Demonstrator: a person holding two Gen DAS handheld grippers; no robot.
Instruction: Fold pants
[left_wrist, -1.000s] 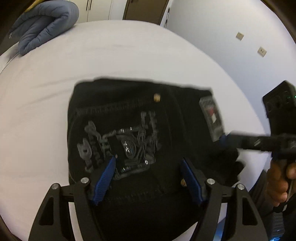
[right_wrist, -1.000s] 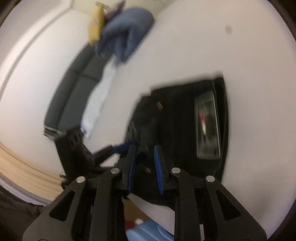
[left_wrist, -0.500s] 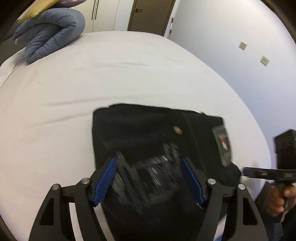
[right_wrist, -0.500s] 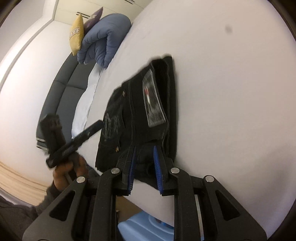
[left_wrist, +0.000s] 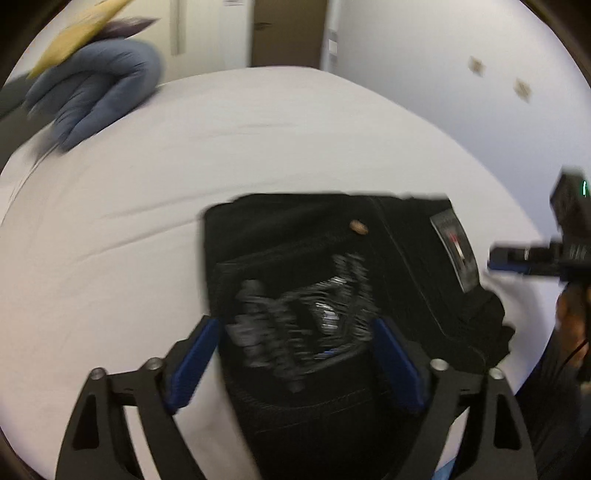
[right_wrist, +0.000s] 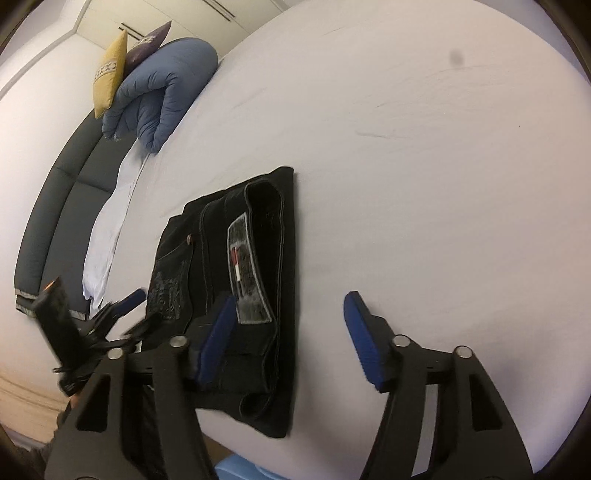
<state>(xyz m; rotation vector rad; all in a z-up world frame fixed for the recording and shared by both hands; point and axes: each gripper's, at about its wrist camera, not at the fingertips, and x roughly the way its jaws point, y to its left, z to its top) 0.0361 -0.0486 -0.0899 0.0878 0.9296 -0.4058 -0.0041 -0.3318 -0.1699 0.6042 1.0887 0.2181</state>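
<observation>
On the white bed the black pants lie folded into a compact rectangle near the edge, waistband patch facing up. Both claws have just been opening. Left claw stands wide above the near end of the bundle, its blue pads clear of the cloth as far as the blur lets me see. Right claw is spread too, one pad over the pants, the other over bare sheet, gripping nothing. A rolled blue duvet and cushions sit at the far corner.
</observation>
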